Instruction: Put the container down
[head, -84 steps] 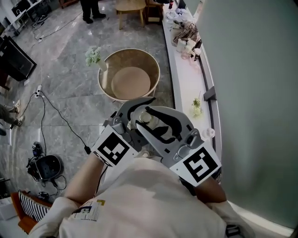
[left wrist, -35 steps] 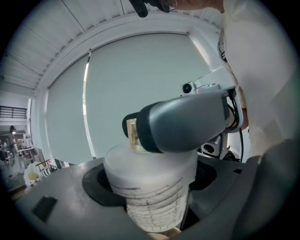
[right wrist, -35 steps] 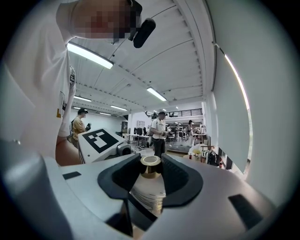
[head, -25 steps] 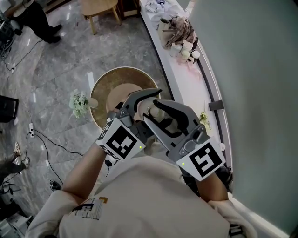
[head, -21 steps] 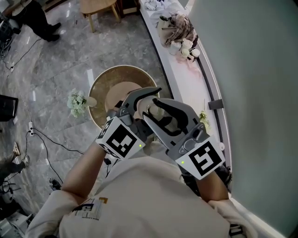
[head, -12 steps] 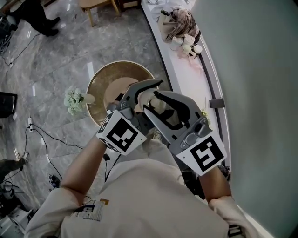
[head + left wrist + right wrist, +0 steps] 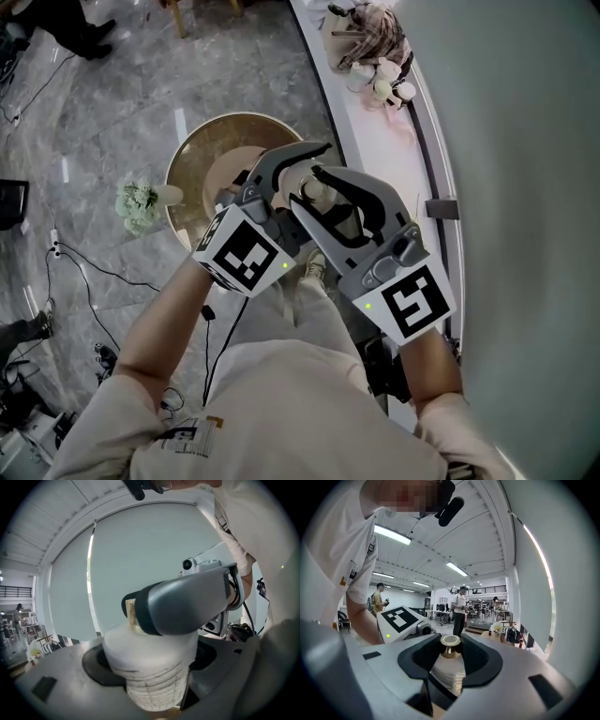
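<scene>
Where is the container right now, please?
In the head view's centre, the container is held between the left gripper and right gripper, above the round wooden tub beside the white counter.

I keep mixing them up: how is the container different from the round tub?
The container is small and whitish with a gold cap; the tub is big and tan. The container is gripped by left tongs and right tongs; the tub sits on the floor. Both are round.

You're in a big open lab or workshop hall: grey marble floor (image 7: 103,122) strewn with cables (image 7: 103,274), long strip lights (image 7: 392,535) on a ribbed ceiling (image 7: 478,531), and people (image 7: 461,611) standing about.
</scene>
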Tool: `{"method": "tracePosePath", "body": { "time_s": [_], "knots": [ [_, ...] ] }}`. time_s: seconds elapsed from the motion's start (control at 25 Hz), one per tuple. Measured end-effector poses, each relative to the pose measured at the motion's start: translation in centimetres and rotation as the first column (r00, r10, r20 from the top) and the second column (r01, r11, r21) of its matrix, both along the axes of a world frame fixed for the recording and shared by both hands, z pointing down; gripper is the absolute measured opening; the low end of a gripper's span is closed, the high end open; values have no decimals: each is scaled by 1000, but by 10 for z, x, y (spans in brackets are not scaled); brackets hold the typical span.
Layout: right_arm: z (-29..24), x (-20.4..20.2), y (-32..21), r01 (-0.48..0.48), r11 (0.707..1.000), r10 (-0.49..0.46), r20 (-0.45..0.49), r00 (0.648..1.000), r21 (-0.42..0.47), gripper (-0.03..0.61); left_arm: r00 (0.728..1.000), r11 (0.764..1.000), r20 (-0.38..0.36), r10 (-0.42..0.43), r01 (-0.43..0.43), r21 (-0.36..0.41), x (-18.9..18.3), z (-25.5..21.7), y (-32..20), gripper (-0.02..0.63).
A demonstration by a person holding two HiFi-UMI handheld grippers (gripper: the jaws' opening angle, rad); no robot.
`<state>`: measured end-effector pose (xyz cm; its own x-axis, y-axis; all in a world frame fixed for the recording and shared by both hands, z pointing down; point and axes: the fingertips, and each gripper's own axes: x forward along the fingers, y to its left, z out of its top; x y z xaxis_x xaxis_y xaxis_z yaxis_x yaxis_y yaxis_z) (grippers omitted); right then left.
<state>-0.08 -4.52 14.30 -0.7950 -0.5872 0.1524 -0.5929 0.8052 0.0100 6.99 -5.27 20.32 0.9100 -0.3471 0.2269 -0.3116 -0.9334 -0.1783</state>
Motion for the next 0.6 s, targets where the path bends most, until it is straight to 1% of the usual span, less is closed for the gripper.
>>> {"method": "tracePosePath", "body": {
  "time_s": [0.16, 0.4, 0.6],
  "knots": [
    [28, 0, -20, 1, 1000, -1, -3, 1000, -5, 137, 1000, 1000, -19, -4, 4, -21, 1, 27, -19, 356],
    [78, 4, -42, -17, 999, 16, -18, 1000, -27, 137, 1000, 1000, -21, -10, 10, 11, 5, 75, -43, 356],
    [122, 10, -53, -28, 998, 26, -33, 999, -55, 137, 1000, 1000, -28, -10, 10, -8, 10, 118, -53, 356]
  ]
}}
